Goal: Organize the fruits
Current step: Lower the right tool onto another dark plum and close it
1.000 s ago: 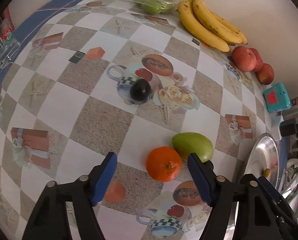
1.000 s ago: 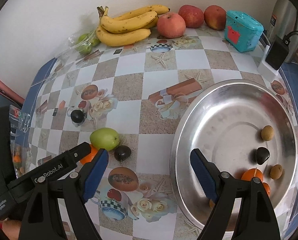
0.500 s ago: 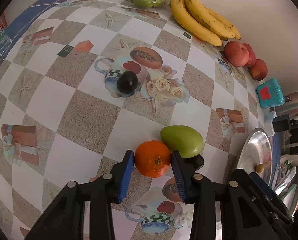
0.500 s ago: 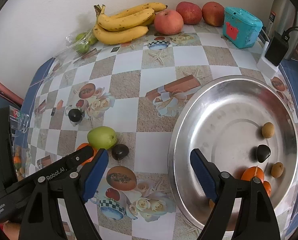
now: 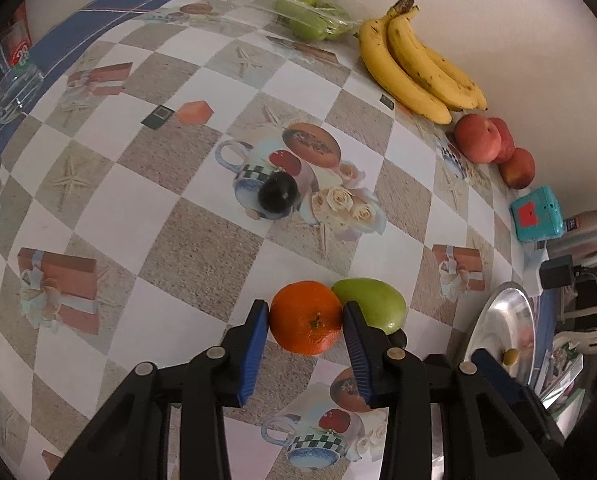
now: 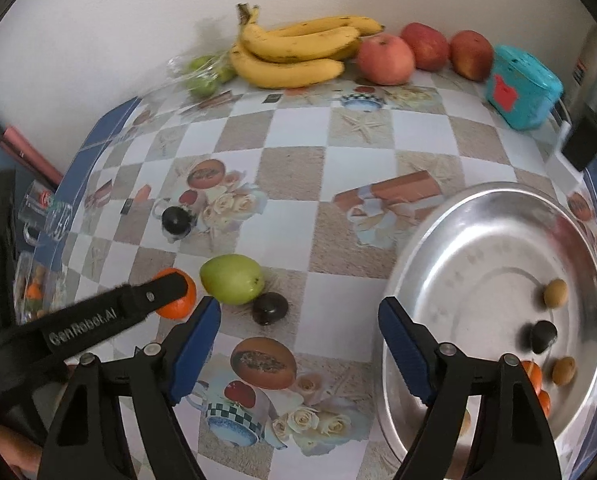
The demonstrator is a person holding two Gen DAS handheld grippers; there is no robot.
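Checkered tabletop (image 5: 202, 248) against a pale wall | left claw (image 5: 304, 320) had just closed, blue pads clamped on the orange (image 5: 306, 317) touching the green mango (image 5: 372, 303) | right claw (image 6: 298, 326) narrowing but still wide, nothing between, beside the steel bowl (image 6: 494, 216) holding small fruits

counter cover (image 6: 298, 136): smooth printed vinyl, slight sheen | basin (image 6: 494, 208): shiny scuffed metal | box (image 6: 522, 88) behind basin: glossy teal plastic | bag (image 5: 310, 20) left of bananas (image 5: 414, 68): clear crinkled plastic | orange (image 5: 305, 316): dimpled skin
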